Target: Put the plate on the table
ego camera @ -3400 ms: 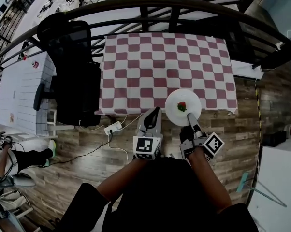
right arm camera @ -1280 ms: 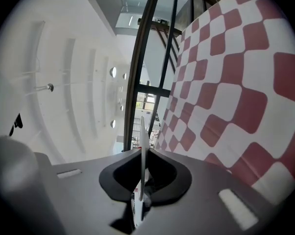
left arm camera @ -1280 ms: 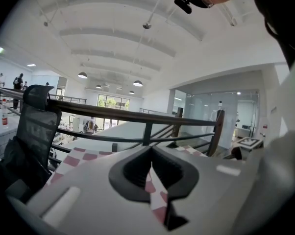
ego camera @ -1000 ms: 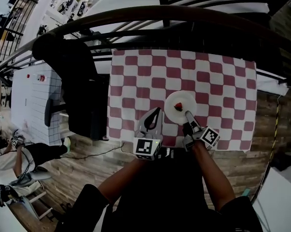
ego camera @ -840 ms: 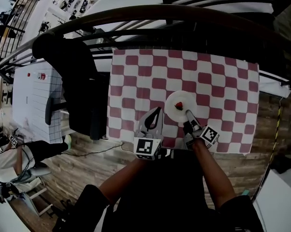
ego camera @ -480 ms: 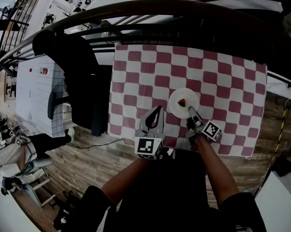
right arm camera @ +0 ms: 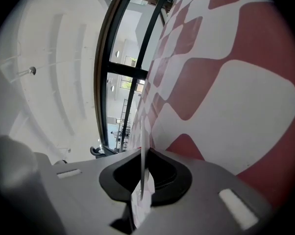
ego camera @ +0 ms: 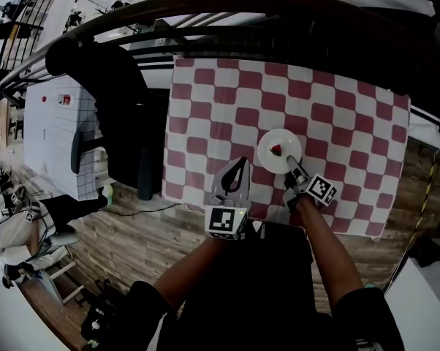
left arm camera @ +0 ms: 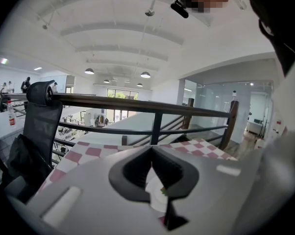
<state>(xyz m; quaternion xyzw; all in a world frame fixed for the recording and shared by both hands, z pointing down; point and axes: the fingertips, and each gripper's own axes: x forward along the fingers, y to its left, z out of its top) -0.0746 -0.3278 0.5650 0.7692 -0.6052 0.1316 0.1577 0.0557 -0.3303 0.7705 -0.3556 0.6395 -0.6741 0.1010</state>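
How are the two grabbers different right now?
The right gripper pinches the plate by its rim; the left gripper holds nothing. The right gripper is rolled onto its side; the left gripper sits level. Both have their jaws together and are over the checked table.

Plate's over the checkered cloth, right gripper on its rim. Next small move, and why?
Probably ease the right gripper down until the plate sits flat on the table, and only then release. Its jaws are shut on the plate's near rim. The plate is well inside the table's edge, but I cannot tell whether it touches the cloth.
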